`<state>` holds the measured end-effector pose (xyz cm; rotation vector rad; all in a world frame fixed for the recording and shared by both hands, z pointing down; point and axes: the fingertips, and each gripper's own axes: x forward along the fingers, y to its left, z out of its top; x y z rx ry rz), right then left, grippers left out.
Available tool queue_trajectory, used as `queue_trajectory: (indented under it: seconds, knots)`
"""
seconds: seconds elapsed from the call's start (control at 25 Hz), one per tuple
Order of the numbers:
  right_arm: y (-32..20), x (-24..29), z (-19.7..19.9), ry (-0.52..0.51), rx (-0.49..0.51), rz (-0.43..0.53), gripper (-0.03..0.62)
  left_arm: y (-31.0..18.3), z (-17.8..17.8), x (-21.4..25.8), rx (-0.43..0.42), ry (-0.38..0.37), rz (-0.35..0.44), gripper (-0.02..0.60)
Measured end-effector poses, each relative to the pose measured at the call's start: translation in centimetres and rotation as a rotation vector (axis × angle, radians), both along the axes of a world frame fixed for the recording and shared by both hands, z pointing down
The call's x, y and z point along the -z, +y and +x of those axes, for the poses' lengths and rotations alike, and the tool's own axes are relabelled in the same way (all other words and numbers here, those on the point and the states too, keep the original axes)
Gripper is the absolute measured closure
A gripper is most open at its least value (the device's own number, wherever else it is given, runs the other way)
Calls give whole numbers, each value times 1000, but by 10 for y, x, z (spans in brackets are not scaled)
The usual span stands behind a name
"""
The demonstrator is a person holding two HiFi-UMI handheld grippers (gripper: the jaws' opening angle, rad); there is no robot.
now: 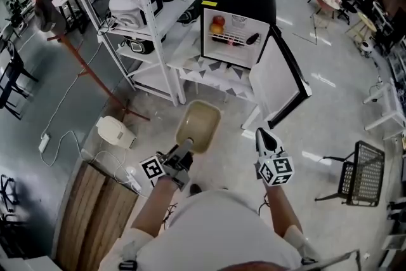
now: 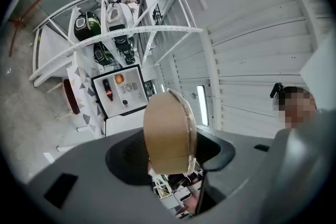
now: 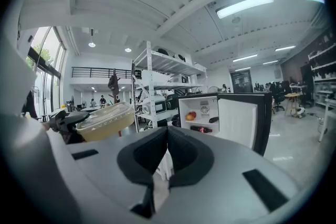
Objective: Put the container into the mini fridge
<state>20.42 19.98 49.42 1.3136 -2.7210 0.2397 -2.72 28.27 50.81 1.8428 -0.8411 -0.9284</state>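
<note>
A beige lidded container (image 1: 198,125) is held out in front of me, with my left gripper (image 1: 186,148) shut on its near end. In the left gripper view the container (image 2: 168,131) stands on edge between the jaws and hides much of what lies ahead. The black mini fridge (image 1: 238,21) sits beyond it on a low white stand, its door (image 1: 279,82) swung open to the right. My right gripper (image 1: 262,133) hangs to the container's right, shut and empty, with its pads (image 3: 167,131) touching. From the right gripper view the container (image 3: 105,120) shows at the left, the fridge (image 3: 202,113) ahead.
Fruit (image 1: 217,25), a bottle (image 2: 107,90) and a dark item (image 1: 252,39) lie on the fridge shelves. A white rack (image 1: 158,9) with appliances stands left of the fridge. A white appliance (image 1: 114,131), a wooden top (image 1: 95,212) and a black wire chair (image 1: 363,171) are nearby.
</note>
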Motion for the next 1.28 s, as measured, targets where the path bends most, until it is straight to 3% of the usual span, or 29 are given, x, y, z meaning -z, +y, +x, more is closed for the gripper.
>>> queue_trajectory:
  seconds: [0.6, 0.84, 1.28]
  knots:
    - [14, -14, -18, -19, -112, -29, 586, 1, -29, -9, -52, 9, 3, 360]
    - [21, -22, -29, -9, -132, -49, 586, 2, -43, -21, -63, 17, -33, 360]
    - [-26, -38, -41, -8, -111, -76, 586, -45, -45, -24, -64, 48, -50, 359]
